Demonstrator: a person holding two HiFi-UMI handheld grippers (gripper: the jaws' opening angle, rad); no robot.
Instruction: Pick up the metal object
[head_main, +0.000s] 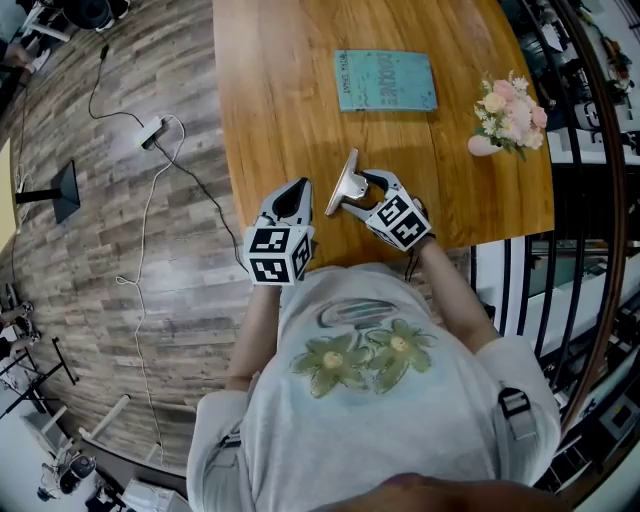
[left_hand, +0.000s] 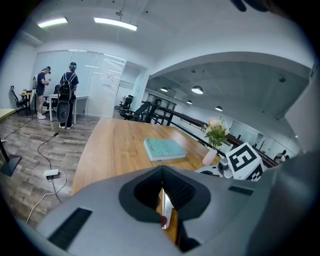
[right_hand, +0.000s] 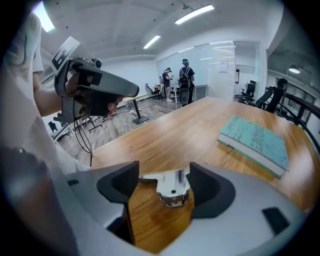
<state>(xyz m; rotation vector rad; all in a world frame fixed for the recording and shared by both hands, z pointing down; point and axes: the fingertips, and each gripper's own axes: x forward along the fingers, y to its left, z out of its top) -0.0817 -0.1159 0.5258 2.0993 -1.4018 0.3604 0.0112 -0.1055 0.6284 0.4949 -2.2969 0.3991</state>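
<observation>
Now the right gripper (right_hand: 164, 180) has its jaws spread wide, with the shiny metal bracket (right_hand: 172, 186) between them on the wooden tabletop (head_main: 290, 90). Nearby, the left gripper (left_hand: 161, 187) has its jaws pressed together, holding nothing.

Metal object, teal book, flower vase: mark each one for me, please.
metal object (right_hand: 170, 182), right gripper view, on its shiny flat plate.
teal book (head_main: 385, 80), head view, middle of its cover.
flower vase (head_main: 482, 146), head view, on its pale body.
</observation>
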